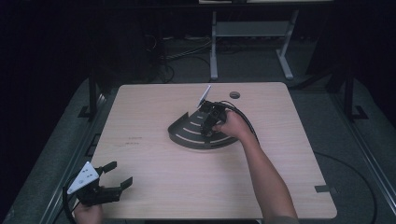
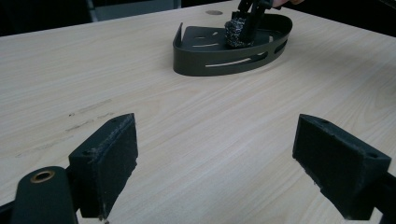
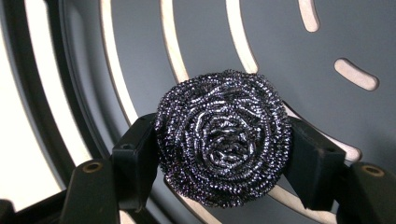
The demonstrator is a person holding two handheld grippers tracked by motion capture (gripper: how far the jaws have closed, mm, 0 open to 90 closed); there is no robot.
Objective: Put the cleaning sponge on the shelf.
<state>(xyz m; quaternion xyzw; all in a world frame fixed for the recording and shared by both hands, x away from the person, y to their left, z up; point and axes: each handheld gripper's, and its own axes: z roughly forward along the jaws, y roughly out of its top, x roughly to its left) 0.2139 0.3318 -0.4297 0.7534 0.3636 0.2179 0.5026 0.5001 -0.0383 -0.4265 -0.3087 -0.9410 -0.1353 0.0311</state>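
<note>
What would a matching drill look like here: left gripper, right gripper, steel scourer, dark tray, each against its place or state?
Things:
1. left gripper
2. right gripper
3. steel scourer
4. dark tray

Places or states:
a. slotted, quarter-round, at the middle of the table
b. shut on a thing, over the tray floor
c. open, nothing between its fingers, near the table's front left corner
d. round coil of metal wire, squeezed between two black fingers

Pairs: 1-c, 2-b, 3-d, 4-a

Glinting wire scourer, matt slotted tray, pale wood-grain table
</note>
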